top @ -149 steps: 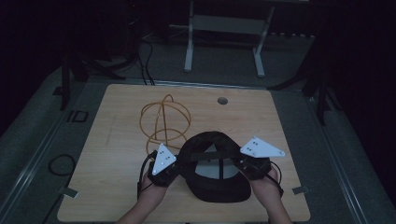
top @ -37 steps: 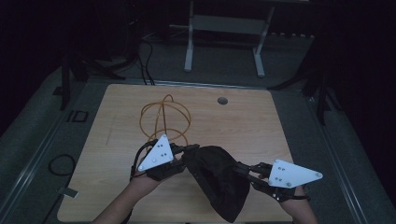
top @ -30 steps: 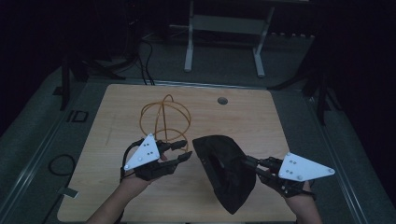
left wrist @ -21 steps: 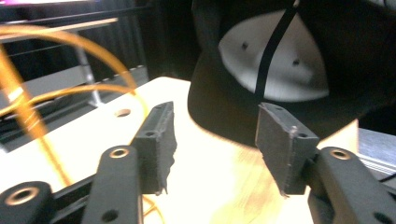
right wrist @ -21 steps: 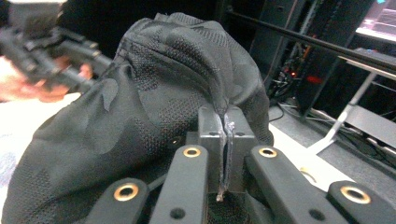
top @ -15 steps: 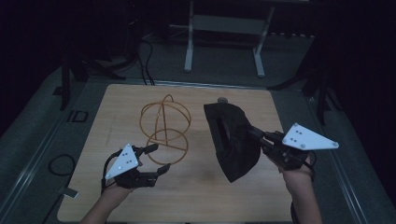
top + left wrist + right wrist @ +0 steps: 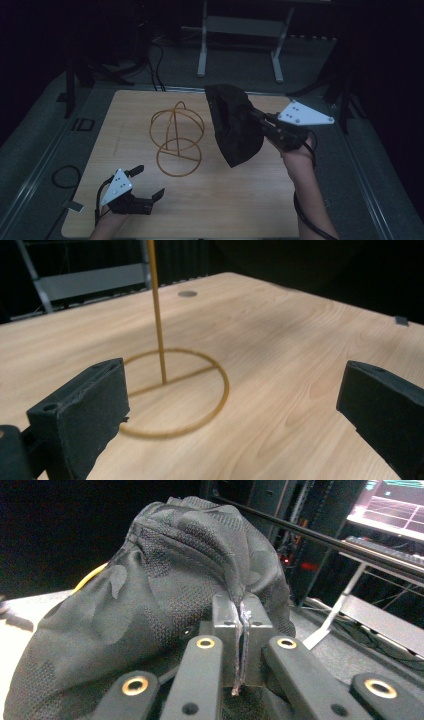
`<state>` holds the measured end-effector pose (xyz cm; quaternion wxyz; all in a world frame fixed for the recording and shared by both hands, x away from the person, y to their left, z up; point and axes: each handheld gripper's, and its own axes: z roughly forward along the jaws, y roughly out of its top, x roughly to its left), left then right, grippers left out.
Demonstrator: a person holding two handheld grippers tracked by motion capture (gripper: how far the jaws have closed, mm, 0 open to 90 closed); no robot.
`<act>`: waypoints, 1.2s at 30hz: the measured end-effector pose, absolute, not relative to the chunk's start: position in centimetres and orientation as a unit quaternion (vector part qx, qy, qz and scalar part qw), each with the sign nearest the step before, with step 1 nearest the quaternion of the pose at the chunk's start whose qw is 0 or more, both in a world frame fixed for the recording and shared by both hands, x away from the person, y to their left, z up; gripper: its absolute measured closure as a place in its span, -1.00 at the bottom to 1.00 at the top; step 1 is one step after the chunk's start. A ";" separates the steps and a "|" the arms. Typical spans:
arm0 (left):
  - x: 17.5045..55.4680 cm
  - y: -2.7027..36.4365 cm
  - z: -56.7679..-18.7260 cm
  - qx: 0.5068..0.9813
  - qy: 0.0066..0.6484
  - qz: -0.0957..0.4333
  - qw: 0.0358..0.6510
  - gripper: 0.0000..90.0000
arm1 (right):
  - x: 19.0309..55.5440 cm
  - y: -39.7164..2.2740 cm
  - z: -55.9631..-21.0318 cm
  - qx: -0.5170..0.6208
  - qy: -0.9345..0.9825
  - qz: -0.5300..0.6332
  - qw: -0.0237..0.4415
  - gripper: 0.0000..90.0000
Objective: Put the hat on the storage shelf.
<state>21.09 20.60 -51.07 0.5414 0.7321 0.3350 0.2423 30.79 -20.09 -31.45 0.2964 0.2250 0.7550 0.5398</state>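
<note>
Since a second ago we have lifted the black cap (image 7: 234, 125) up and to the right, above the table (image 7: 240, 210), so it can go onto the wire stand (image 7: 176, 139). Our right gripper (image 7: 264, 126) pinches its fabric tightly. Our left gripper (image 7: 146, 184), low near the stand's base, has just been opening, with nothing between its jaws.

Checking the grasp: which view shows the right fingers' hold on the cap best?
Right gripper view: the fingers pinch a fold of the cap up close. The high view shows the cap lifted off the table, the pinch too small to judge. The left gripper view faces the wire stand.
</note>
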 end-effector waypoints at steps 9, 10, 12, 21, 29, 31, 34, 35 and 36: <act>19.7 21.6 -52.4 0.717 0.344 0.263 0.547 -0.98 | 33.1 -15.4 -29.9 0.220 0.766 0.534 0.283 0.96; 19.7 21.7 -52.4 0.714 0.345 0.267 0.547 -0.98 | 33.1 -15.4 -29.9 0.220 0.766 0.534 0.283 0.96; 19.7 21.8 -52.5 0.712 0.345 0.267 0.550 -0.98 | 33.4 -14.3 -30.0 0.215 0.772 0.530 0.277 0.96; 19.8 21.8 -53.2 0.711 0.346 0.275 0.546 -0.98 | 34.4 -10.0 -31.9 0.186 0.805 0.513 0.232 0.96; 19.9 22.0 -53.6 0.715 0.343 0.269 0.546 -0.98 | 35.3 -7.5 -33.0 0.180 0.815 0.513 0.201 0.96; 19.9 22.1 -53.6 0.714 0.345 0.271 0.546 -0.98 | 35.4 -7.3 -33.1 0.179 0.816 0.515 0.194 0.96; 19.9 22.3 -53.5 0.711 0.347 0.271 0.549 -0.98 | 35.7 -6.5 -33.4 0.178 0.819 0.512 0.187 0.95; 19.9 22.3 -53.5 0.710 0.346 0.271 0.549 -0.98 | 35.8 -6.2 -33.5 0.178 0.820 0.512 0.186 0.95; 19.9 22.4 -53.5 0.710 0.346 0.270 0.551 -0.98 | 35.9 -6.0 -33.5 0.178 0.822 0.509 0.184 0.95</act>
